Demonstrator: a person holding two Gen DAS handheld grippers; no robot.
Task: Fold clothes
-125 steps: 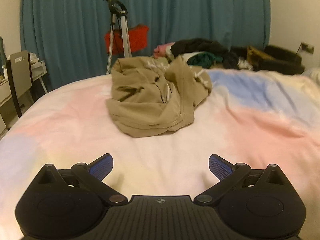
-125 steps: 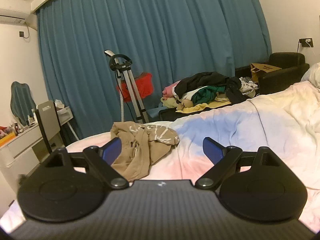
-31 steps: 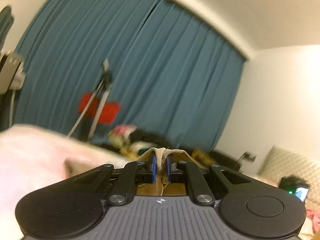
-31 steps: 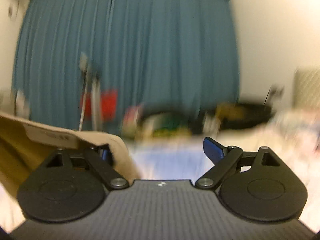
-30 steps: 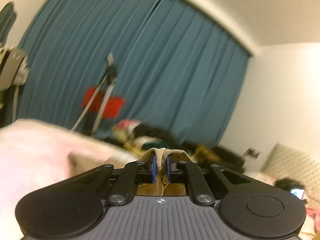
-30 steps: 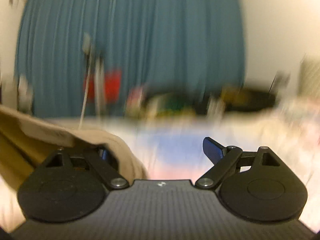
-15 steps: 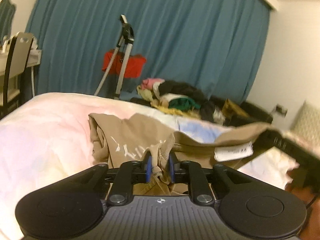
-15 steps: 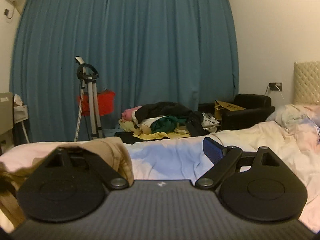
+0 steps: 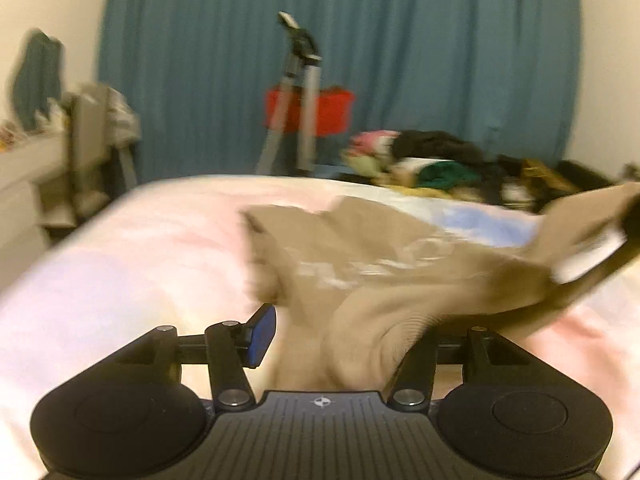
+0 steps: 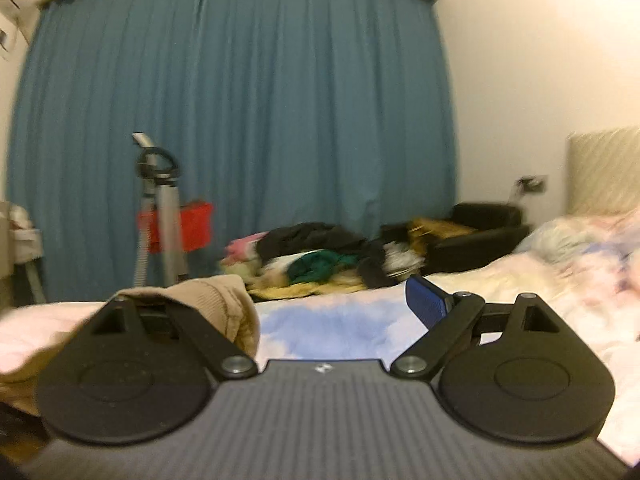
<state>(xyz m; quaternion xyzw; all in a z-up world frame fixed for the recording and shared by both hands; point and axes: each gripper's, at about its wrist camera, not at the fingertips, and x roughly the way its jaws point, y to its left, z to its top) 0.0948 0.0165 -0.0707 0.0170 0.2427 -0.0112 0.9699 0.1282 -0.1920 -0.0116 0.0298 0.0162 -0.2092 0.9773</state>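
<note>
While both wrist views are smeared by motion blur, the following can be made out

Left gripper point(image 9: 340, 330): fingers are seen spread apart; the blue left pad point(image 9: 262, 334) is exposed, the right pad is hidden under fabric

Tan garment point(image 9: 384, 276): it is draped across the gap of the left gripper and over its right finger, and is stretched rightward to a raised corner at the frame edge; pale lettering is seen on it, too blurred to be read

Bed point(image 9: 132, 248): the garment's far part is laid on the pastel pink, blue and cream cover

Right gripper point(image 10: 336, 308): fingers are held wide apart; the blue right pad point(image 10: 426, 304) is bare, while the left finger is covered by a fold of the tan garment point(image 10: 218, 300)

Clothes pile point(image 10: 320, 256): it is heaped beyond the bed, well apart from the garment

Curtain point(image 10: 240, 100): teal, drawn across the back wall

Tripod point(image 10: 160, 216): it is stood before the curtain, beside a red item point(image 10: 192, 224)
</note>
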